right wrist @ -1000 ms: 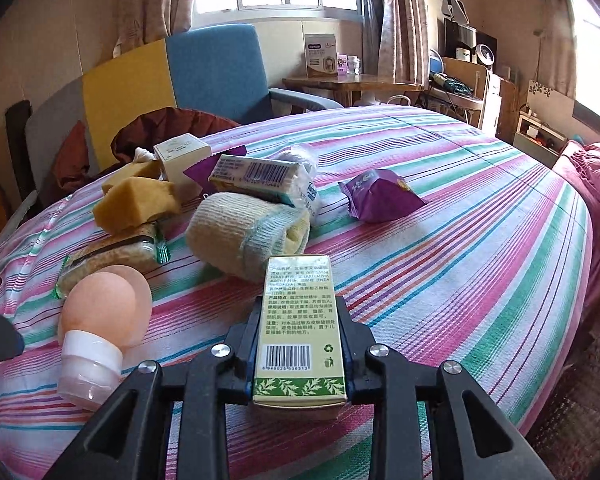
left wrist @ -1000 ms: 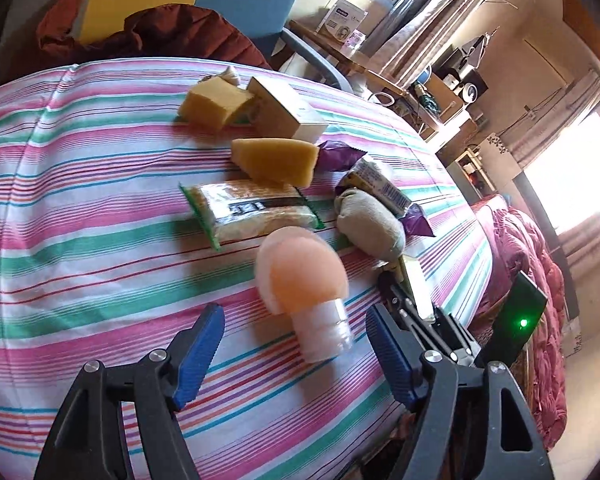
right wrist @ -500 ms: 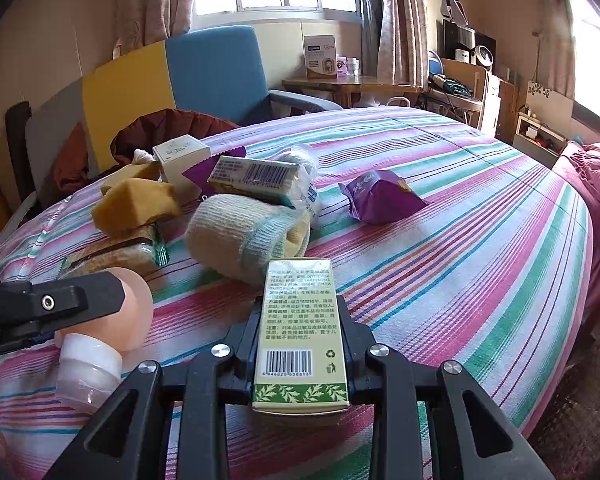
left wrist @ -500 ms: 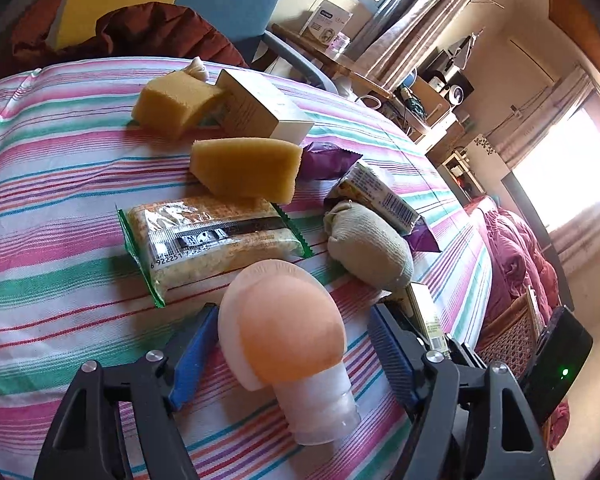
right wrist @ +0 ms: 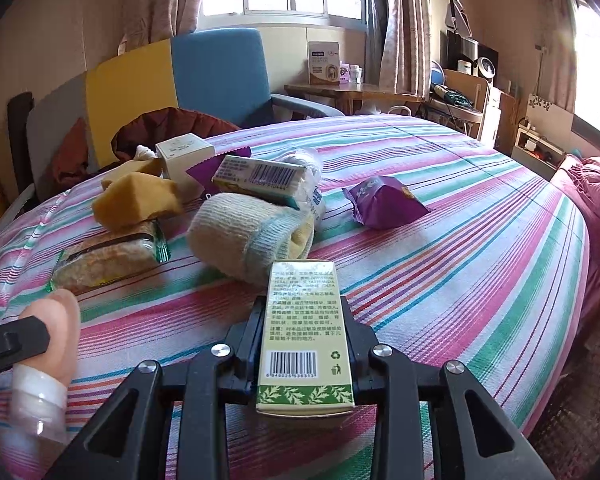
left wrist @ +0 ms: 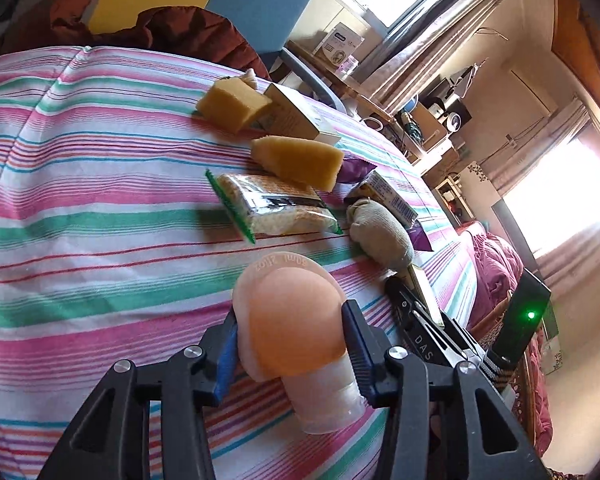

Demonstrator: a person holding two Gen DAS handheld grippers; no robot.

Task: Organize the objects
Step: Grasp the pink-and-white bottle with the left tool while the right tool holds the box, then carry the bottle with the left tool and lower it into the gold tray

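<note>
A peach squeeze bottle (left wrist: 288,300) with a clear cap lies on the striped cloth (left wrist: 80,200). My left gripper (left wrist: 290,320) straddles it, jaws closing, and both blue pads (left wrist: 226,350) touch its soft sides. The right wrist view shows the same bottle (right wrist: 56,336) at the lower left, with a left finger (right wrist: 12,344) across it. My right gripper (right wrist: 303,316) is shut on a cream box with a green leaf band (right wrist: 304,332), held just above the cloth. That box's edge (left wrist: 424,292) shows in the left wrist view.
Beyond the bottle lie a cracker packet (left wrist: 276,208), two yellow sponges (left wrist: 300,160), a white box (left wrist: 296,118), a rolled sock (left wrist: 380,232), a barcoded bar (right wrist: 260,176) and a purple snack bag (right wrist: 384,208). A blue and yellow chair (right wrist: 220,72) stands behind.
My left gripper moved forward over the peach bottle and its jaws narrowed from wide apart until the pads met its sides. The right gripper and its box kept still.
</note>
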